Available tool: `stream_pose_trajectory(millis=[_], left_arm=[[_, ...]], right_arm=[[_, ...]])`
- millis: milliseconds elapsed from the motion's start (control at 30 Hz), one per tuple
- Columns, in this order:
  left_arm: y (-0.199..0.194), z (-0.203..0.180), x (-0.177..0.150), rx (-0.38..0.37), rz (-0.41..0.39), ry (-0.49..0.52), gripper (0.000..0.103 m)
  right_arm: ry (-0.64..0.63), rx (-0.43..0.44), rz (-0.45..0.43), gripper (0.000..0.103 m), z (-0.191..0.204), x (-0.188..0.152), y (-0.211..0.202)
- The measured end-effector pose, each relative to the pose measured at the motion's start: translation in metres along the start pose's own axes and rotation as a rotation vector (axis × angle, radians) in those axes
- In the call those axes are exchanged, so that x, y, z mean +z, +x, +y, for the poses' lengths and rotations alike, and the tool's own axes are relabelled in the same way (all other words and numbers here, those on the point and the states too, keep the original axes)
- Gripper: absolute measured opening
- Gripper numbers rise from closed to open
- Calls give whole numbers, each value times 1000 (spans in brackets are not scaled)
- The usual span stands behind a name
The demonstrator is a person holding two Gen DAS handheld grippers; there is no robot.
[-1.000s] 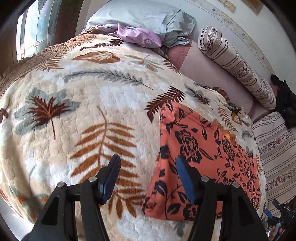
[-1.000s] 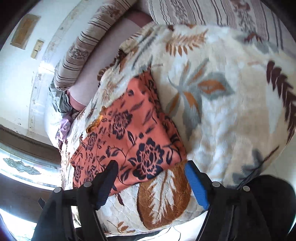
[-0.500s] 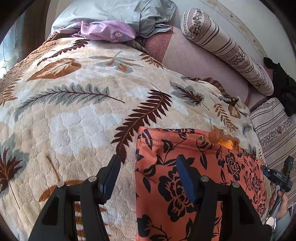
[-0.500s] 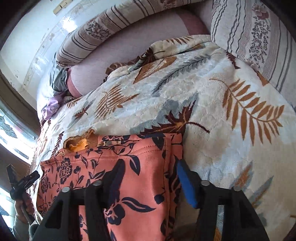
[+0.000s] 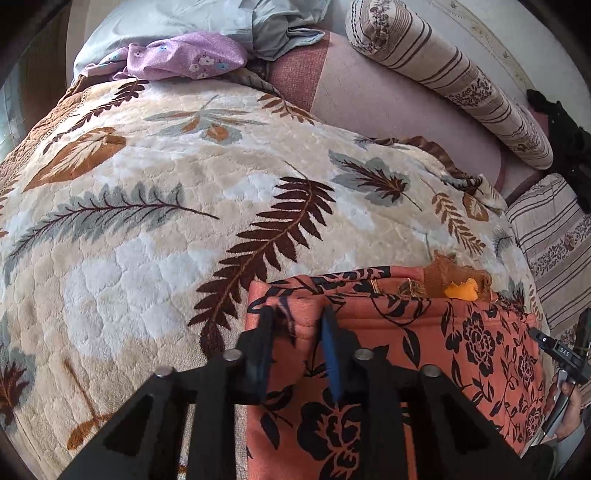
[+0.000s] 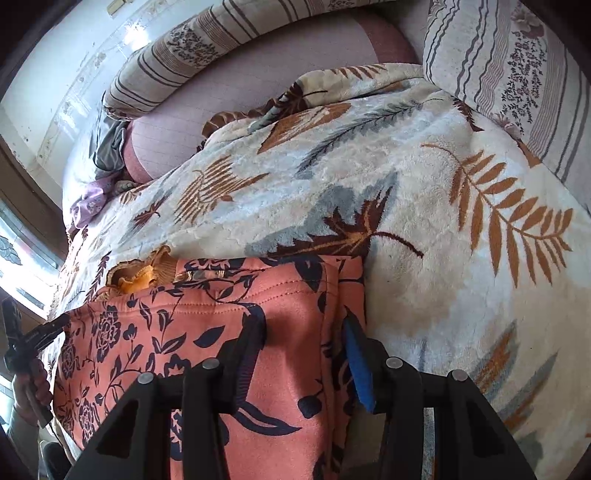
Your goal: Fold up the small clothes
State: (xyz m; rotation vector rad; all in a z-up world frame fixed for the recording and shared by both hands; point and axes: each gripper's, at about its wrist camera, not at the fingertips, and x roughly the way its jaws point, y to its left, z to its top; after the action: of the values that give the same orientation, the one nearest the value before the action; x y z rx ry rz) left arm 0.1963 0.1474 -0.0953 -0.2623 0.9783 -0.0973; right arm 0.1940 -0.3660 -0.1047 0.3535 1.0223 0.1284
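Observation:
An orange garment with black flowers (image 5: 424, 332) (image 6: 155, 332) lies flat on the leaf-patterned blanket, its brown collar (image 5: 458, 280) at the far edge. My left gripper (image 5: 295, 314) sits on the garment's far left corner. Its jaws are closing, and a bunch of the orange fabric is pinched between them. My right gripper (image 6: 303, 321) is on the far right corner. Its blue pad rests at the garment's right edge and a raised fold of cloth is held between the fingers. Each wrist view shows the other gripper at the garment's opposite side, held by a hand (image 5: 565, 398).
The cream blanket (image 5: 147, 221) covers the bed. At its far side lie a striped bolster (image 5: 443, 74), a purple cloth (image 5: 184, 55), grey-blue bedding (image 5: 166, 22) and a black item (image 5: 569, 140). A striped pillow (image 6: 517, 74) lies at the right.
Both grippers swung in over the garment's far corners. The left jaws went from wide apart to pinched on the fabric. The right jaws narrowed onto the right edge.

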Motion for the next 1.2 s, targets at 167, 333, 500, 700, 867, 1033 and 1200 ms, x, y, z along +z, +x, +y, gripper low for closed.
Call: stream_pose_trajectory(millis=[167, 333, 500, 700, 867, 1033, 1200], left_arm=[[-14, -8, 0, 14, -58, 41, 7], [-48, -30, 6, 24, -165, 150, 7], [-18, -30, 26, 44, -120, 126, 7], [36, -14, 21, 131, 13, 68, 14], [-15, -14, 24, 137, -98, 59, 31], [-85, -14, -7, 88, -179, 93, 45], [-109, -27, -73, 27, -137, 109, 46]], right_arm=[[-14, -63, 8, 6, 4, 3, -6], [-86, -110, -102, 5, 21, 12, -44], [-76, -153, -147, 5, 17, 35, -47], [49, -127, -16, 13, -20, 19, 17], [73, -166, -62, 53, -17, 21, -21], [90, 7, -164, 67, 10, 8, -85], [142, 277, -87, 74, 36, -31, -92]])
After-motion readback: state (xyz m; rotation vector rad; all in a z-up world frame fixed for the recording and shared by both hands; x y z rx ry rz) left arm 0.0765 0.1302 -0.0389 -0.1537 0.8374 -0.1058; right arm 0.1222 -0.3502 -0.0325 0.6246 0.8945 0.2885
